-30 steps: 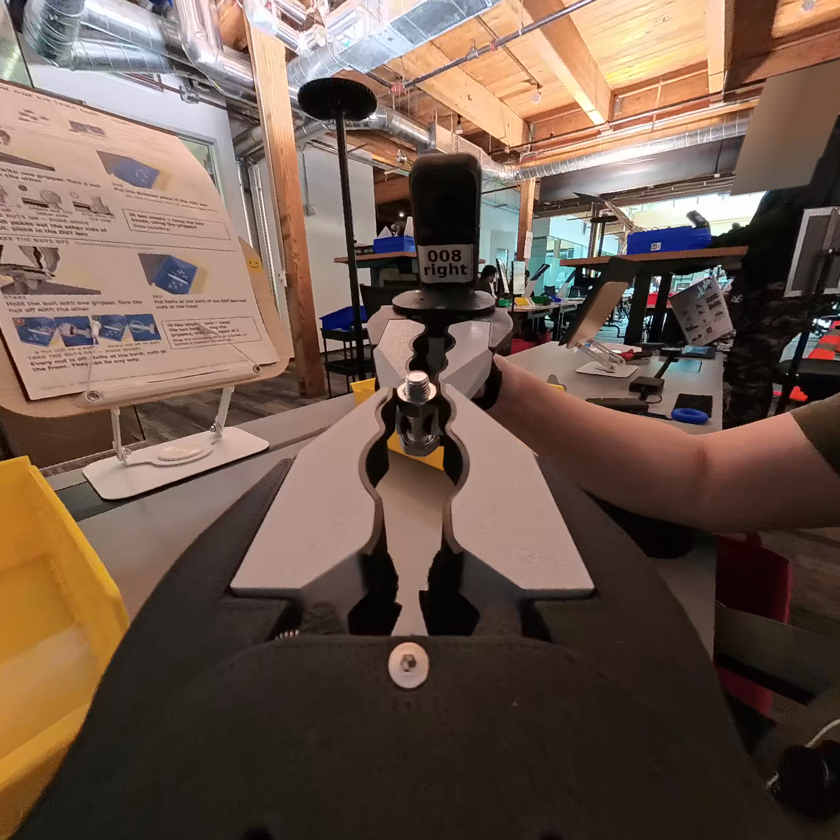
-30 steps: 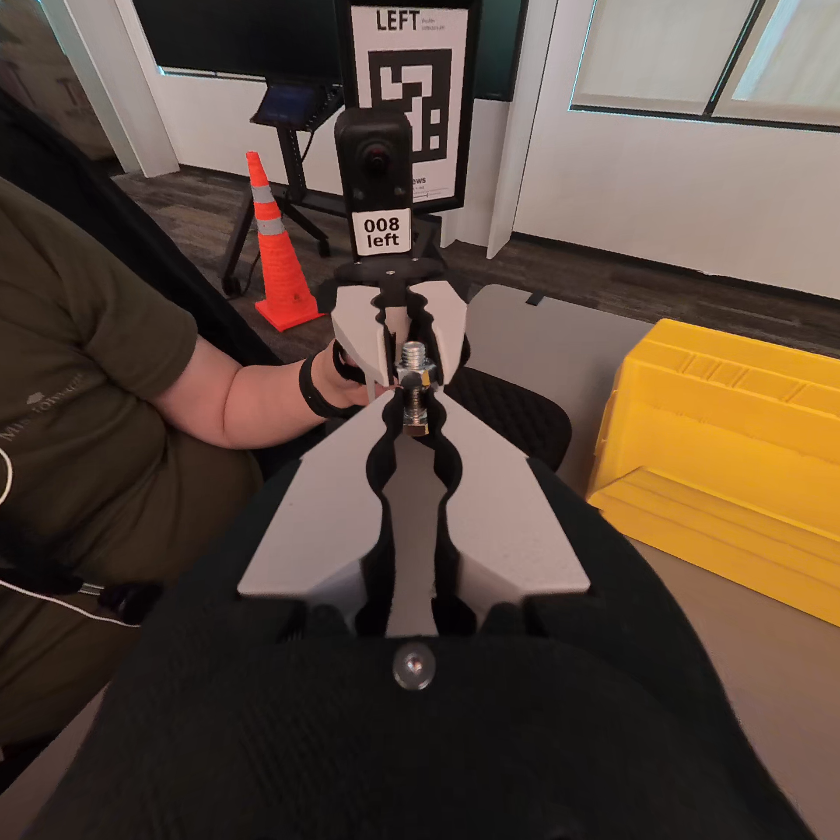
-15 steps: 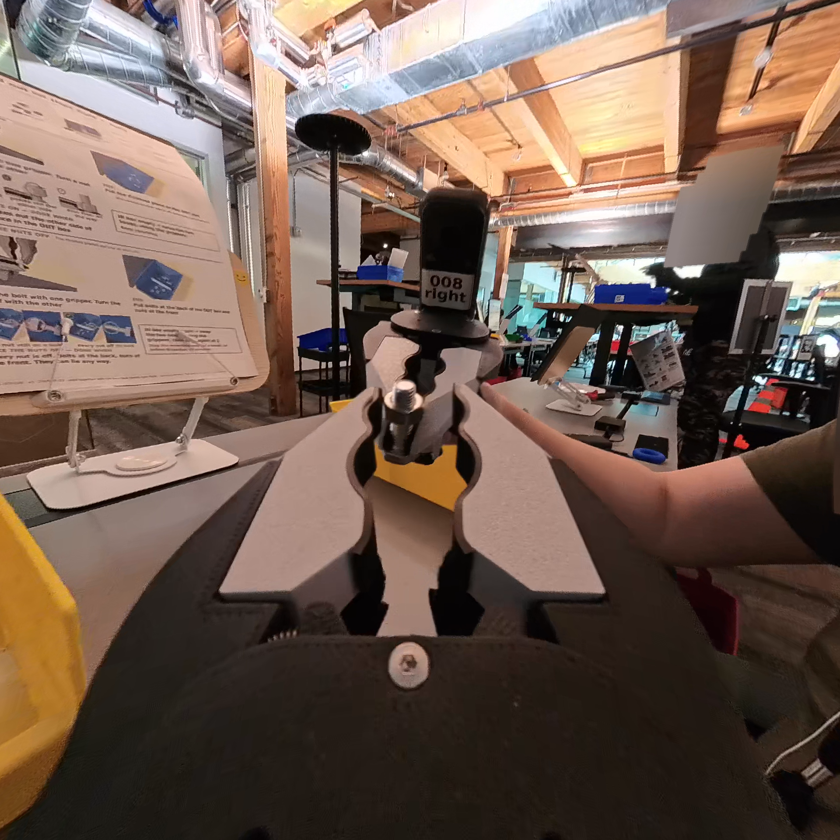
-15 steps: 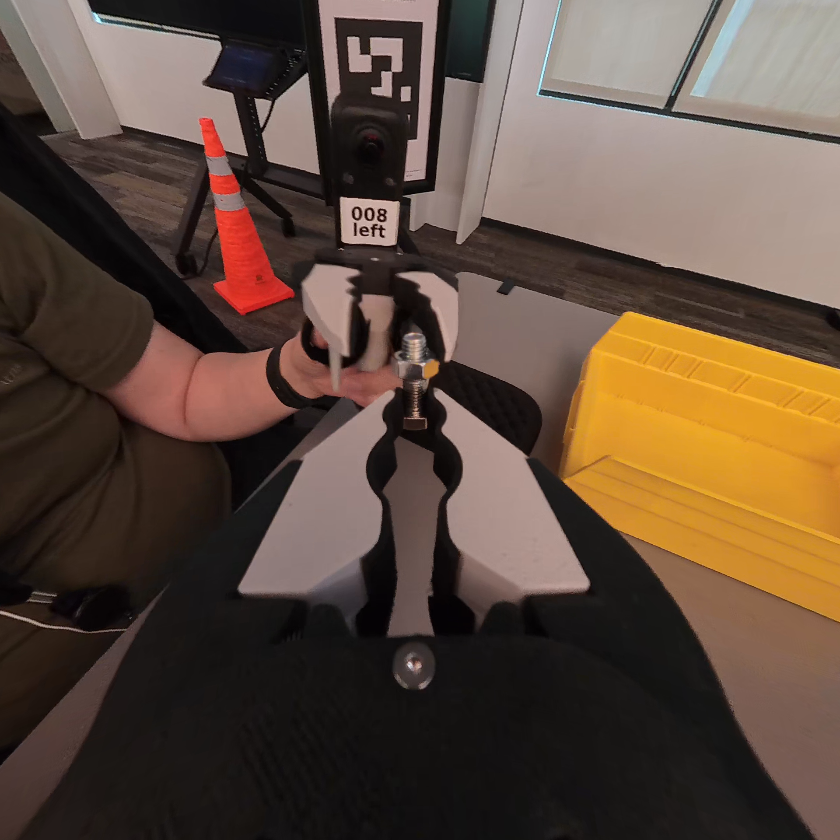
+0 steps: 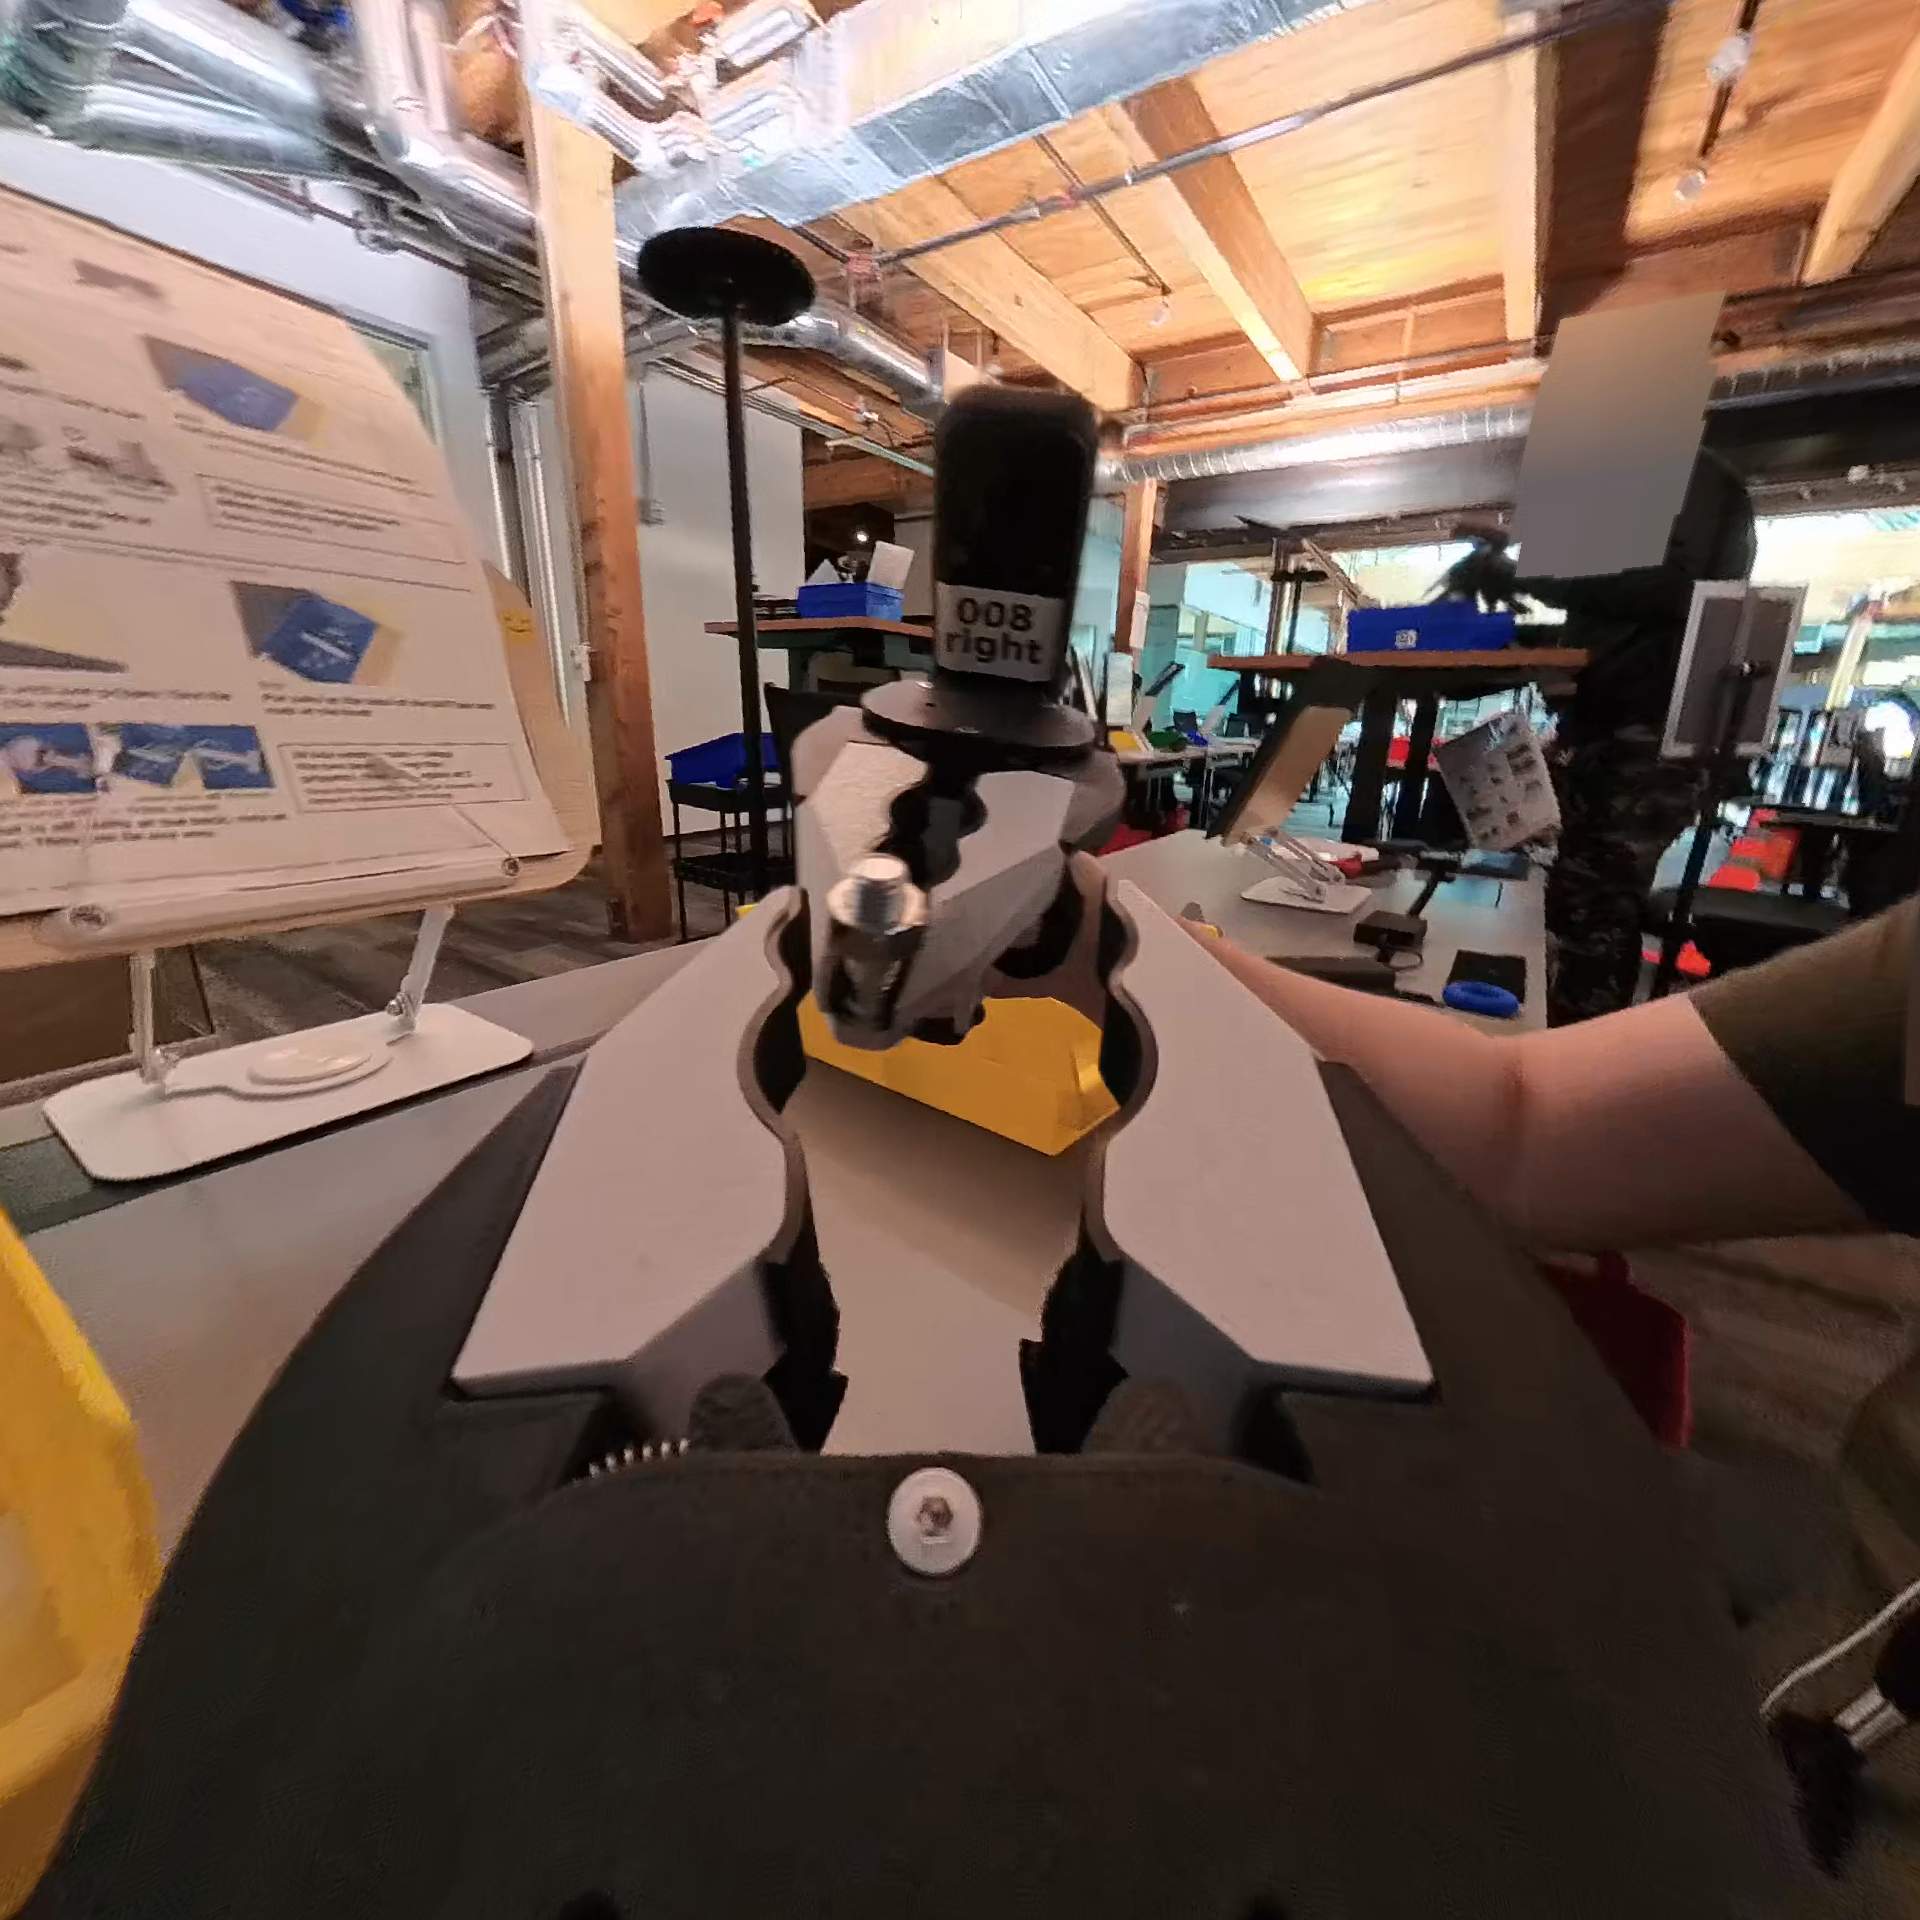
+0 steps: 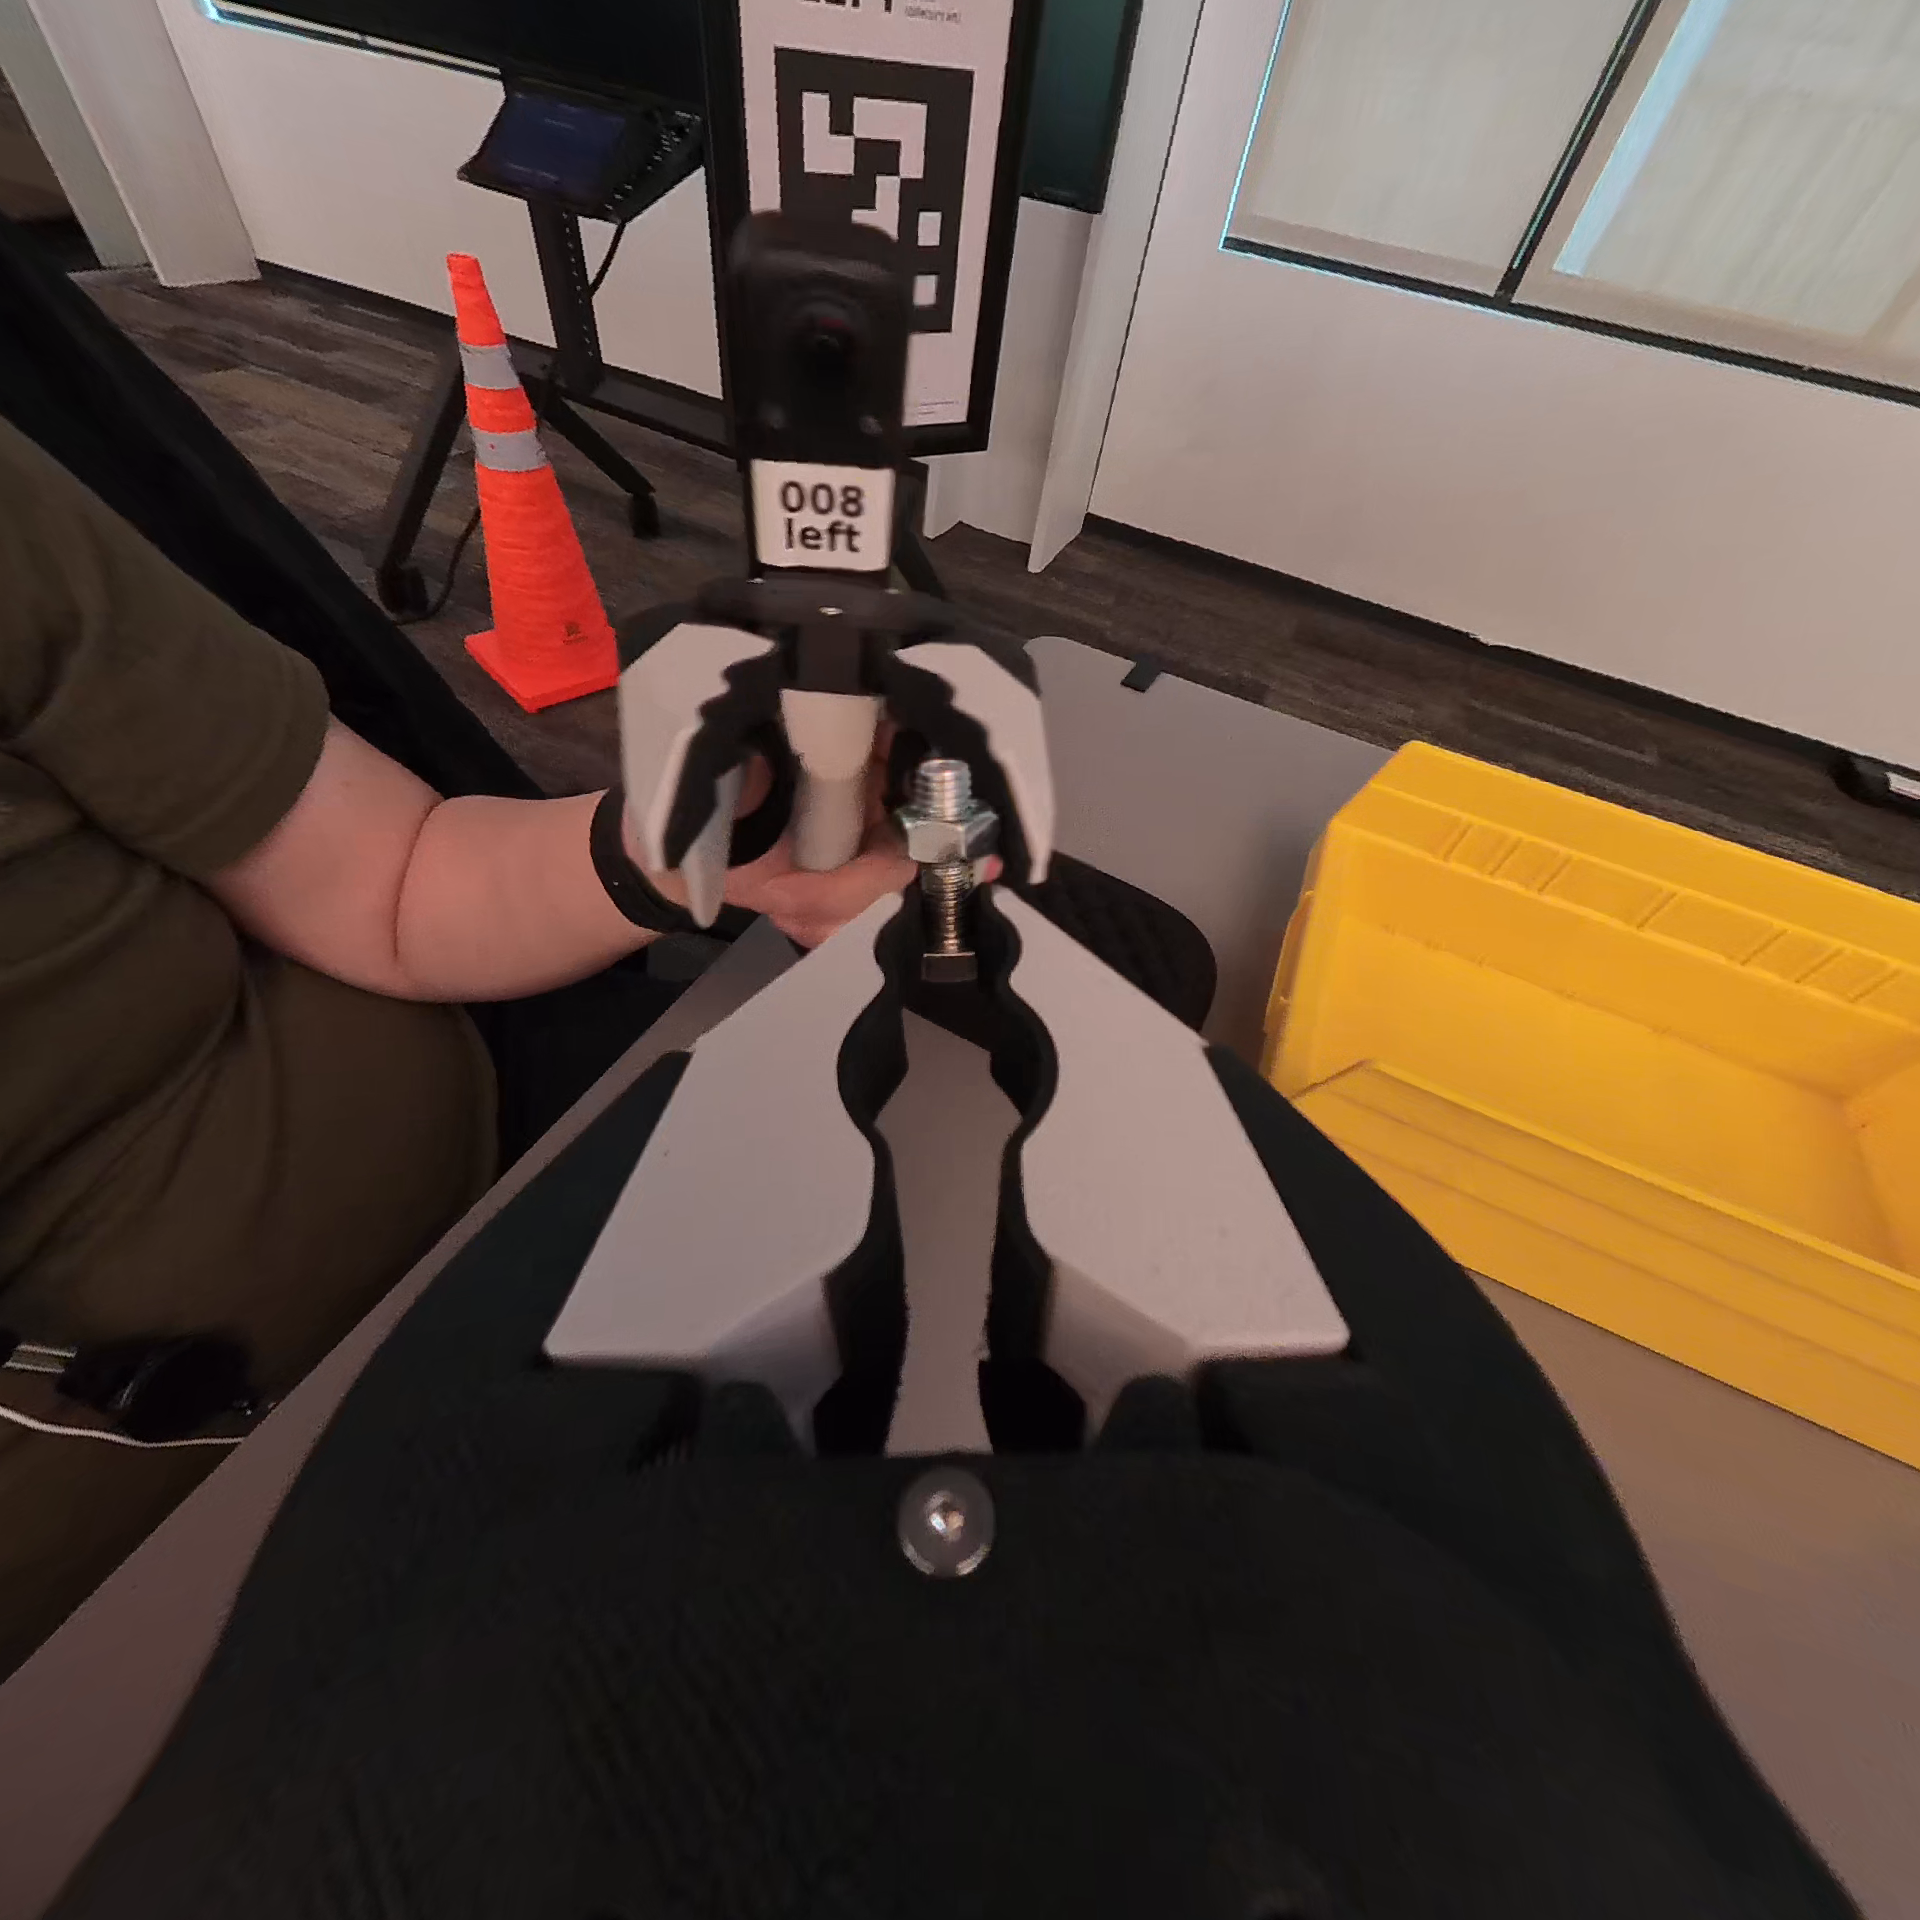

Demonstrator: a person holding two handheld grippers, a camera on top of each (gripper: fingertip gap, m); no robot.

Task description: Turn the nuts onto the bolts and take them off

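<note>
only yellow bin [image 6: 1621,1049], contents unclear

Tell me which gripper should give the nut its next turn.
Left. The right gripper is shut on the bolt by its head end, so it is tied up. The left gripper hangs open right beside the nut, probably ready to close on it.

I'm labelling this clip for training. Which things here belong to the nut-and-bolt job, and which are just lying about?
Job:
- bolt, held by the right tool
- nut on the bolt
- left tool, open
- yellow bin

Lying about:
- orange traffic cone
- instruction sheet on its stand
- blue ring
</note>
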